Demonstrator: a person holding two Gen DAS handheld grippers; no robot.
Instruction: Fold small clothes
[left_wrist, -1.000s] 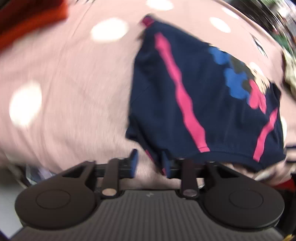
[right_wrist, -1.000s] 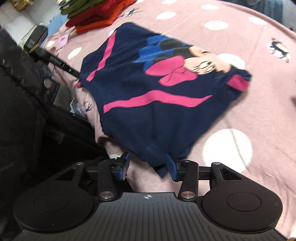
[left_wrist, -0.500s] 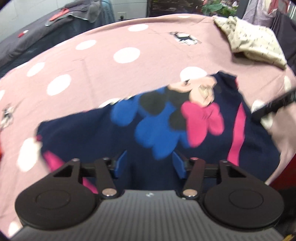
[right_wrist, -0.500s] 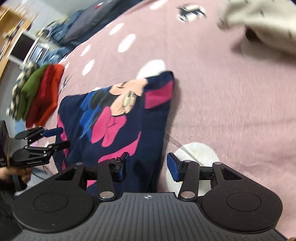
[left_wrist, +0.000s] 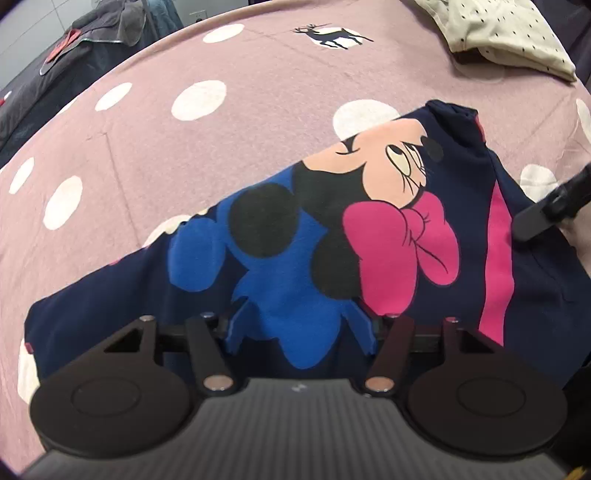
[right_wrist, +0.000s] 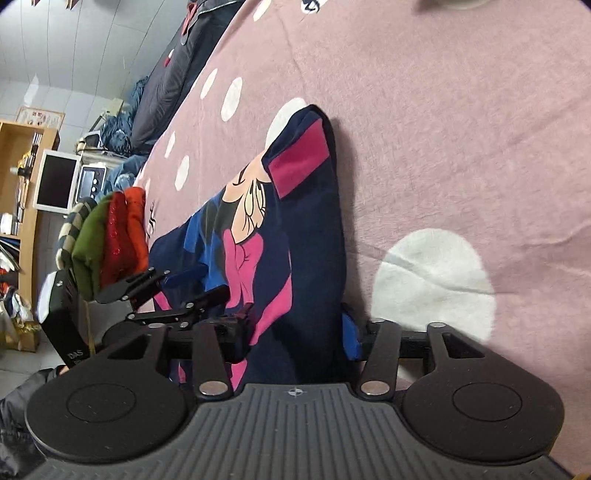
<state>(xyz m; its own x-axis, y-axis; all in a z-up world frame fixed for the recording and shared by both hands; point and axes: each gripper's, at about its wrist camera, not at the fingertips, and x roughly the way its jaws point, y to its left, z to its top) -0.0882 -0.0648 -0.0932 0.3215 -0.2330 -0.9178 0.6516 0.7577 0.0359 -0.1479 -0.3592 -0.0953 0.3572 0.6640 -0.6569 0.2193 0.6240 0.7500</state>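
Bare pink bedspread (right_wrist: 461, 129) right of shirt (right_wrist: 314, 229); folded stack (right_wrist: 110, 236) left.

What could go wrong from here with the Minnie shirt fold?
1. Both the left gripper and the right gripper stand open over the navy shirt; closing could pinch one layer only.
2. The sleeve is bunched at the far end, so the fold may come out uneven.

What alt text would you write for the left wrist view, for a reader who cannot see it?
A navy shirt with a cartoon mouse print lies flat on a pink polka-dot bedsheet, with the left gripper low over its near edge, jaws open. A cream dotted garment lies at the top right.
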